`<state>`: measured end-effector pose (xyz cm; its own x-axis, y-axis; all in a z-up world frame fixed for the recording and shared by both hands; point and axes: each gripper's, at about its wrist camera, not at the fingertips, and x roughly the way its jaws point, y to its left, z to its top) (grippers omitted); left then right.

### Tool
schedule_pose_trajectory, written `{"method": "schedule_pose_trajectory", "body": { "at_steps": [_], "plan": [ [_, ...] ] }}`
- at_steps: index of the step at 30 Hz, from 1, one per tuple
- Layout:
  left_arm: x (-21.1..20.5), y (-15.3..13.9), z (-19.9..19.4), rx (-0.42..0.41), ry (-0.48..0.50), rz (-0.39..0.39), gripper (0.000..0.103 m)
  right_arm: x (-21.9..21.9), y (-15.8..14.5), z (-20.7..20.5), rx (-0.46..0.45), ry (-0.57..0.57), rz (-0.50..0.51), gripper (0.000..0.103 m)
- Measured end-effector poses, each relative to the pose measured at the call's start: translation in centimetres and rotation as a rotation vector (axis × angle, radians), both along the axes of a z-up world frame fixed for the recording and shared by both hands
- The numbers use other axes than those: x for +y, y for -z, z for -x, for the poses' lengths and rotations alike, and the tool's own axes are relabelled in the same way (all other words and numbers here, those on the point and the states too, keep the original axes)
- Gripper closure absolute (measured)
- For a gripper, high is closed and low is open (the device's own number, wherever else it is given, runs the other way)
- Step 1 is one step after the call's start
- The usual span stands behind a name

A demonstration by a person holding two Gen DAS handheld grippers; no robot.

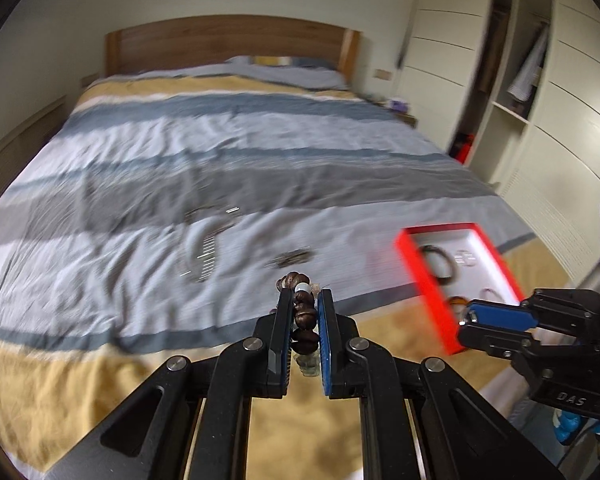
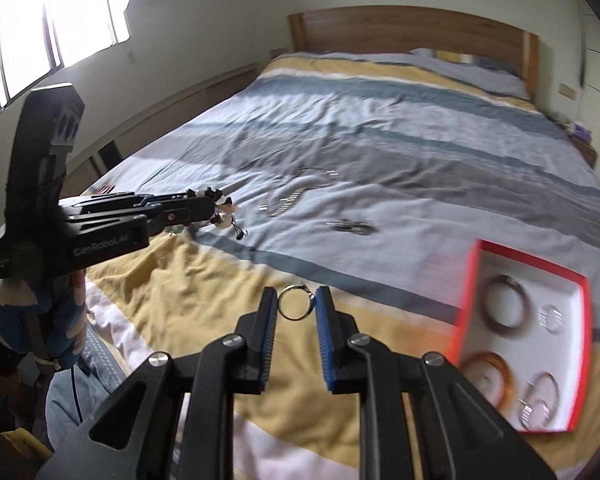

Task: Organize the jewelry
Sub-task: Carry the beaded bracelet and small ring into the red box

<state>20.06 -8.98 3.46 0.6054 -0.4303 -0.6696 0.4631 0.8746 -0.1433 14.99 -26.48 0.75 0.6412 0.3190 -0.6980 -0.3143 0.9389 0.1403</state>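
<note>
1. Two grippers are working over the bed (image 2: 380,128). The left gripper (image 1: 305,304) is clamping its jaws nearly closed on one brown beaded bracelet (image 1: 303,312), held up above the striped cover.
2. The right gripper (image 2: 296,304) is pinching one silver ring (image 2: 295,301) between jaws open only as wide as the ring.
3. One red box (image 2: 580,364) with a white lining is lying on the yellow stripe near the bed's foot, to the right of both grippers.
4. About six pieces are sitting in it: a dark bangle (image 2: 505,306), an amber bangle (image 2: 485,378) and smaller silvery ones, blurred.
5. More jewelry is lying loose on the cover: a silver chain (image 2: 288,202) and a small dark cluster (image 2: 352,227), too blurred to count.
6. A wardrobe (image 1: 512,80) is standing open beyond the bed.
</note>
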Motion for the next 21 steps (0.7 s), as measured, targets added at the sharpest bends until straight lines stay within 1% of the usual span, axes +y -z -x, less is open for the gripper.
{"method": "schedule_pose_trajectory", "body": {
  "at_steps": [2,6,11,16,20,21],
  "plan": [
    [-2.8,-0.7,0.5,-0.008,0.049,0.002,0.092,-1.9,-0.2,0.7,-0.006,0.033,0.003,0.085],
    [-8.8,-1.6,1.1,-0.016,0.152,0.008,0.092,-7.2,-0.5,2.3,-0.012,0.124,0.011,0.085],
    [-15.7,-1.7,1.6,-0.015,0.263,0.0,0.092,-13.7,0.0,3.3,-0.002,0.235,0.024,0.085],
    [-21.5,-0.4,1.1,0.009,0.327,-0.019,0.092,-19.0,1.3,2.9,0.023,0.309,0.019,0.085],
    [-24.6,1.6,0.0,0.043,0.345,-0.05,0.092,-21.3,2.8,1.6,0.046,0.328,0.011,0.085],
    [-25.3,2.4,-0.4,0.046,0.347,-0.07,0.092,-21.8,3.2,1.1,0.053,0.33,0.008,0.085]
  ]
}}
